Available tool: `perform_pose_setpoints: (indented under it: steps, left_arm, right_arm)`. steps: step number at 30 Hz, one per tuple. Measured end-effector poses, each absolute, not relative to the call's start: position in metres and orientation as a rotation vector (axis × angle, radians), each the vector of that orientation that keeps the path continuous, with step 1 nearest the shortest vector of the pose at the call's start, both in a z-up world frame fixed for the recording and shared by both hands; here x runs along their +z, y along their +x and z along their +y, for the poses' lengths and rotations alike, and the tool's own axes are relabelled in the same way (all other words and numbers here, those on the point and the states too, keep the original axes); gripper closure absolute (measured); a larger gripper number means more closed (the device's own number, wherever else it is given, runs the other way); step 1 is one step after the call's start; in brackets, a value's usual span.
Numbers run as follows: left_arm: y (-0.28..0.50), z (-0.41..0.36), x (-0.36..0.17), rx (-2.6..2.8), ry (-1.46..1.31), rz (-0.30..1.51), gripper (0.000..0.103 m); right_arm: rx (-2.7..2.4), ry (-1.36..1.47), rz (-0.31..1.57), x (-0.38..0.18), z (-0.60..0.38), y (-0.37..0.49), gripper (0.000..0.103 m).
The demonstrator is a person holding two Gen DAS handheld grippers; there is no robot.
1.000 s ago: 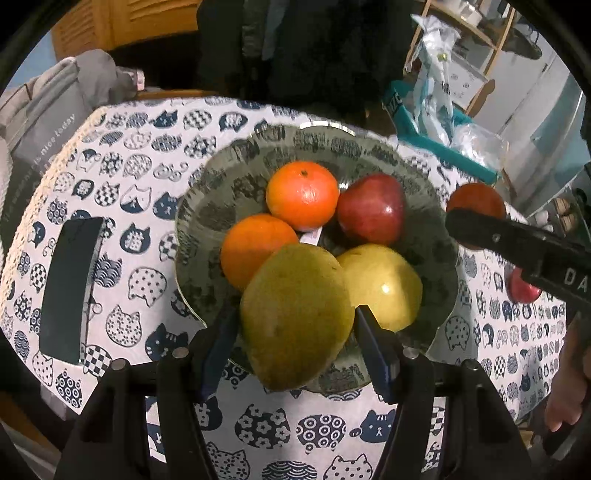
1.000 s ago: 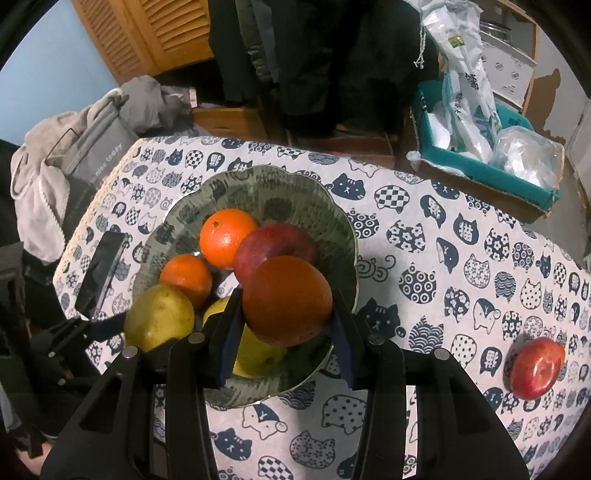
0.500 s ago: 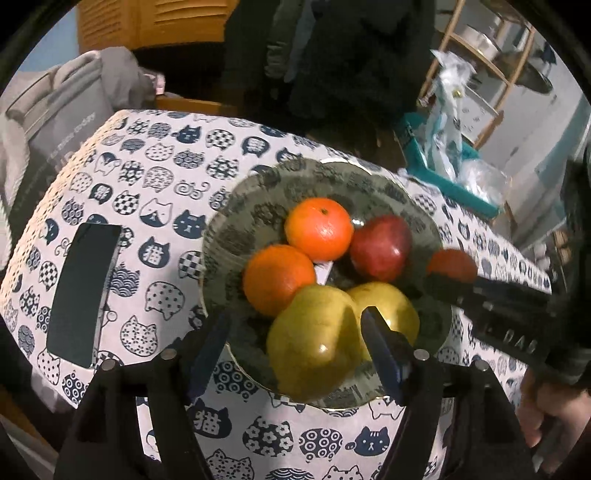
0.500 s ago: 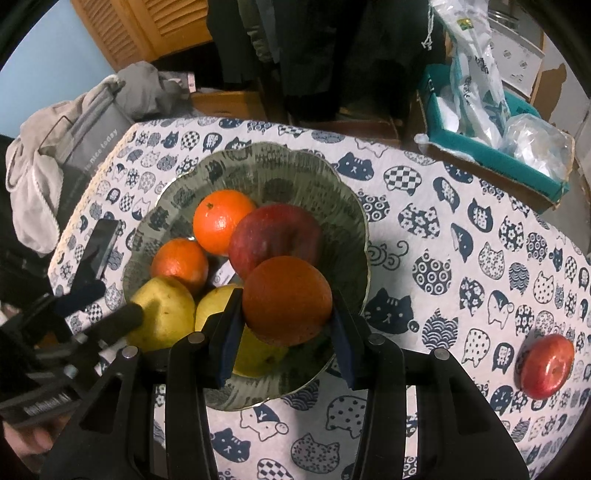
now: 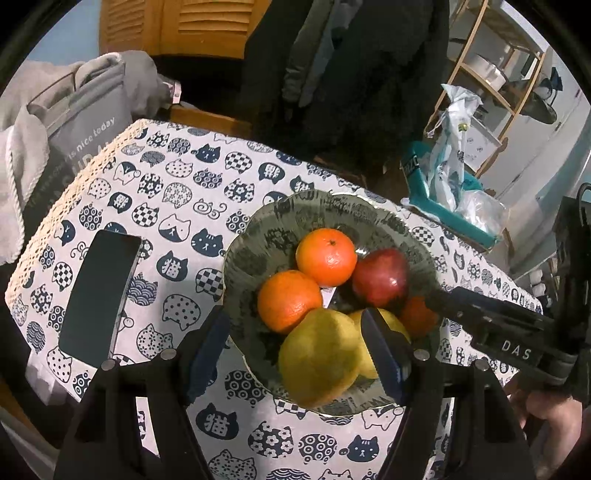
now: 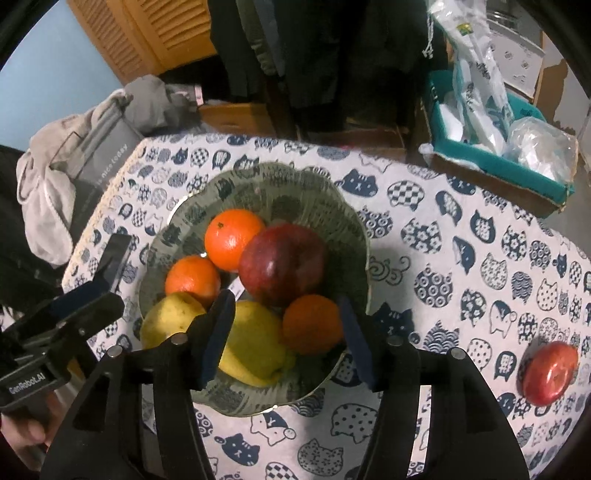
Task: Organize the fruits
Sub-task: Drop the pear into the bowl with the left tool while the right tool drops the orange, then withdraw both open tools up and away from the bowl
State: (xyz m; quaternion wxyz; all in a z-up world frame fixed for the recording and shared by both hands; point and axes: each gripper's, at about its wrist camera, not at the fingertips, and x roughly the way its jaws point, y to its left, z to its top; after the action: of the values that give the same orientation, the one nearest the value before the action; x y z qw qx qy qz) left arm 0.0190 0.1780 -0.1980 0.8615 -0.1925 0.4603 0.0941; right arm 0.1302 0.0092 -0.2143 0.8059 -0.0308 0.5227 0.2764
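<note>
Right gripper [image 6: 284, 332] is opening over the bowl [image 6: 354, 229], its jaws parting around the orange [image 6: 312, 323] now resting inside, pads clear. Left gripper [image 5: 295, 350] stands wide and empty above the bowl's near rim. One red apple [image 6: 548, 371] lies well right of the bowl; the right hand looks nearer.

On your desk, the cat-print tablecloth [image 5: 177, 206] covers the top, and a dark smartphone [image 5: 98, 295] lies face up near its left edge. Past that edge you see a grey bag [image 5: 81, 122] with white lettering under a pale towel [image 6: 48, 184]. Beyond the far side stand a teal box [image 6: 517, 162] with plastic bags and louvred wooden doors [image 5: 177, 26].
</note>
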Motion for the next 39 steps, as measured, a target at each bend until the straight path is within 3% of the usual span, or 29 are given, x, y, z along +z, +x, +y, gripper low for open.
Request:
perform_pose_setpoints:
  steps: [8,11,26,29,39]
  left_arm:
    - [0.019,0.166,-0.176,0.173,-0.391,0.922,0.028]
    - [0.018,0.16,-0.166,0.161,-0.389,0.902,0.022]
    - [0.013,0.121,-0.123,0.08,-0.326,0.834,0.021]
    - [0.011,0.111,-0.114,0.074,-0.301,0.817,0.015]
    - [0.008,0.076,-0.087,0.049,-0.212,0.767,0.01]
  right_arm:
    - [0.532,-0.094,1.027,-0.181,-0.011,0.124,0.041]
    - [0.514,-0.091,0.992,-0.167,-0.021,0.121,0.039]
    - [0.402,-0.103,0.829,-0.106,-0.079,0.097,0.037]
    - [0.392,-0.113,0.8,-0.096,-0.087,0.091,0.035]
    - [0.334,-0.118,0.722,-0.074,-0.125,0.07,0.028]
